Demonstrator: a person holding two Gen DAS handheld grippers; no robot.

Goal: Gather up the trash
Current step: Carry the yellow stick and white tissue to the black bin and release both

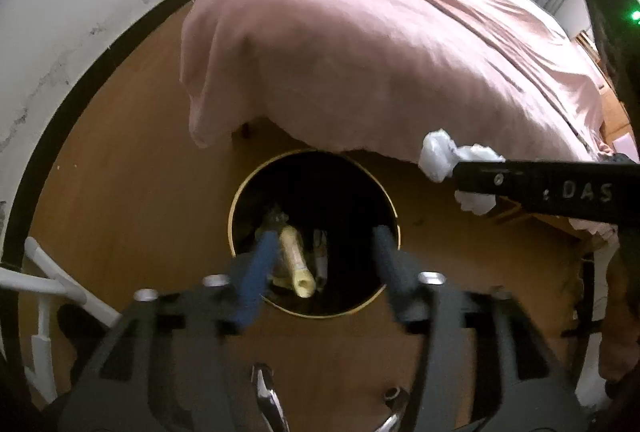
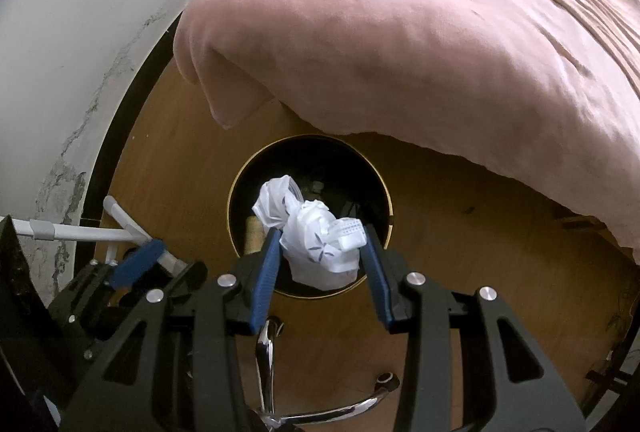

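A black round bin with a gold rim (image 1: 232,210) (image 2: 231,206) stands on the wooden floor beside the bed. My left gripper (image 1: 323,234) hangs over its mouth, open, with no pad pressing on anything. Below it in the bin lie a cream-yellow tube (image 1: 296,262) and other dark scraps. My right gripper (image 2: 322,232) is shut on a crumpled white tissue wad (image 2: 320,244) held just above the bin. In the left wrist view the right gripper (image 1: 456,172) comes in from the right with the tissue wad (image 1: 438,154) showing around its finger.
A bed under a pink cover (image 1: 380,44) (image 2: 420,40) overhangs the floor right behind the bin. White wall with a black skirting (image 1: 52,128) runs on the left. A white rack (image 2: 80,230) stands at lower left, a chrome chair base (image 2: 268,356) below the grippers.
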